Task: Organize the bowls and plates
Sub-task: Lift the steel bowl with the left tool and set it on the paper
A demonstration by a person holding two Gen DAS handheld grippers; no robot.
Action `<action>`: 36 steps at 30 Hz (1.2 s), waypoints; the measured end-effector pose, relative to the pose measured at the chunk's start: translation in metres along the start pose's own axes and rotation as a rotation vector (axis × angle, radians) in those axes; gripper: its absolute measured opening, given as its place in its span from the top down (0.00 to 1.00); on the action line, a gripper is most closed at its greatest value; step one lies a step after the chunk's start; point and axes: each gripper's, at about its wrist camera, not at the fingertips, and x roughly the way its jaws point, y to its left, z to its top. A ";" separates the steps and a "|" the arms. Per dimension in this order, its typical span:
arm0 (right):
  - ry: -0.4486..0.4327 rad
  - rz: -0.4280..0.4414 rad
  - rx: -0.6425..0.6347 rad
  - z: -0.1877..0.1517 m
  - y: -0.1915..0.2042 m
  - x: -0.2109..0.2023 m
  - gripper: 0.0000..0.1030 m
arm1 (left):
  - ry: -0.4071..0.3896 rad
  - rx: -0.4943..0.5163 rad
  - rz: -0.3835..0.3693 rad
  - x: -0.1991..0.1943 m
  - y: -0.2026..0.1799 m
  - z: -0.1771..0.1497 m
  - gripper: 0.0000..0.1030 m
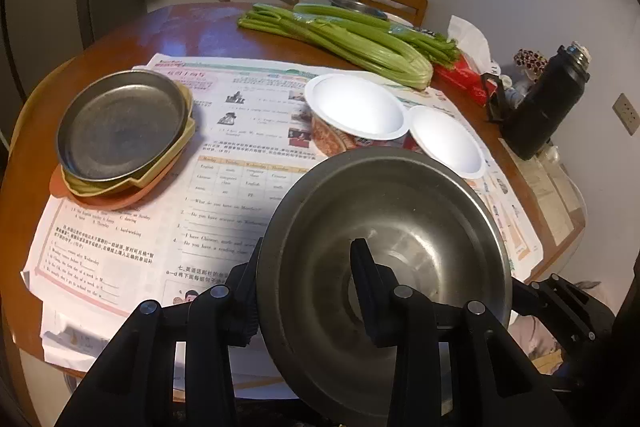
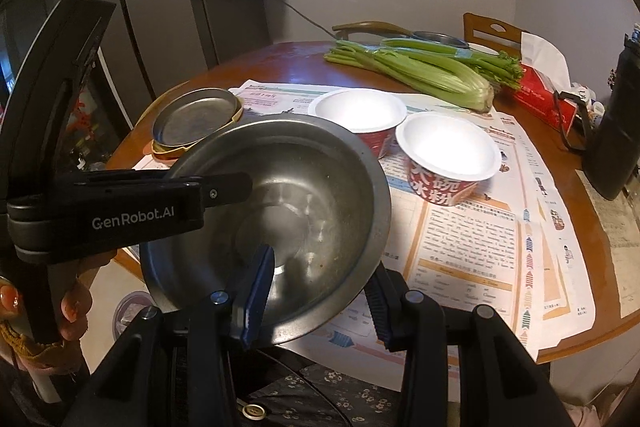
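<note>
Both jaws pinch the rim of one steel bowl [image 1: 400, 247], each with one finger inside and one outside. On the left gripper [image 1: 306, 259] the pads sit at the bowl's wall, and I cannot tell how hard they press. The right gripper [image 2: 320, 283] is clenched on the near rim, its blue-edged finger [image 2: 260, 279] lying inside the bowl. From the right camera the left gripper shows as a black bar reaching in from the left, held by a hand [image 2: 74, 307] with painted nails. The bowl is up in the air, tilted, above the near edge of a round brown table [image 2: 280, 63]. Printed paper sheets [image 1: 224, 163] cover the table under it. Just past the bowl stand two white cups [image 2: 360, 113] with red sides, side by side. To the left is a stack of plates [image 1: 120, 131], a metal one on top of a yellow and an orange one. Farther back lies a bunch of celery [image 1: 352, 39]. A black bottle [image 1: 544, 103] stands at the right edge, near a red tissue box [image 2: 540, 99].
</note>
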 end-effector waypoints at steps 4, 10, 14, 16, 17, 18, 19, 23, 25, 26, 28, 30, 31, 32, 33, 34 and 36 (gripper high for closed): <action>0.005 0.001 0.006 0.000 -0.001 0.006 0.57 | 0.012 -0.001 0.001 0.005 0.002 -0.001 0.61; 0.023 0.002 0.017 0.001 -0.002 0.018 0.57 | 0.023 -0.008 0.019 0.017 0.006 0.001 0.61; 0.038 0.009 0.021 0.001 -0.001 0.025 0.56 | 0.034 -0.013 0.027 0.025 0.010 0.001 0.61; 0.045 0.013 0.023 0.002 -0.002 0.029 0.56 | 0.039 -0.013 0.031 0.028 0.011 0.002 0.61; 0.048 0.015 0.024 0.002 -0.002 0.030 0.56 | 0.042 -0.014 0.032 0.030 0.011 0.002 0.61; 0.053 0.017 0.026 0.002 -0.002 0.032 0.56 | 0.043 -0.014 0.032 0.031 0.011 0.002 0.61; 0.054 0.017 0.026 0.002 -0.003 0.033 0.56 | 0.046 -0.013 0.033 0.032 0.011 0.001 0.61; 0.065 0.019 0.036 0.002 -0.005 0.039 0.56 | 0.047 -0.010 0.040 0.036 0.012 0.001 0.61; 0.069 0.021 0.039 0.002 -0.005 0.041 0.56 | 0.049 -0.012 0.041 0.038 0.012 0.001 0.61; 0.069 0.021 0.037 0.003 -0.005 0.042 0.56 | 0.050 -0.016 0.042 0.039 0.013 0.001 0.61; 0.070 0.021 0.038 0.004 -0.005 0.043 0.56 | 0.053 -0.017 0.047 0.041 0.015 0.001 0.61; 0.070 0.018 0.033 0.004 -0.004 0.045 0.56 | 0.057 -0.019 0.058 0.042 0.015 0.001 0.61; 0.070 0.017 0.032 0.005 -0.004 0.046 0.56 | 0.053 -0.016 0.060 0.041 0.014 0.002 0.61; 0.069 0.013 0.033 0.005 -0.004 0.047 0.56 | 0.050 -0.014 0.062 0.041 0.014 0.002 0.61; 0.068 0.013 0.036 0.005 -0.004 0.047 0.56 | 0.047 -0.013 0.063 0.040 0.014 0.002 0.61; 0.068 0.015 0.039 0.005 -0.005 0.048 0.56 | 0.047 -0.013 0.062 0.040 0.014 0.002 0.61; 0.070 0.019 0.046 0.005 -0.006 0.049 0.56 | 0.051 -0.016 0.063 0.042 0.015 0.002 0.61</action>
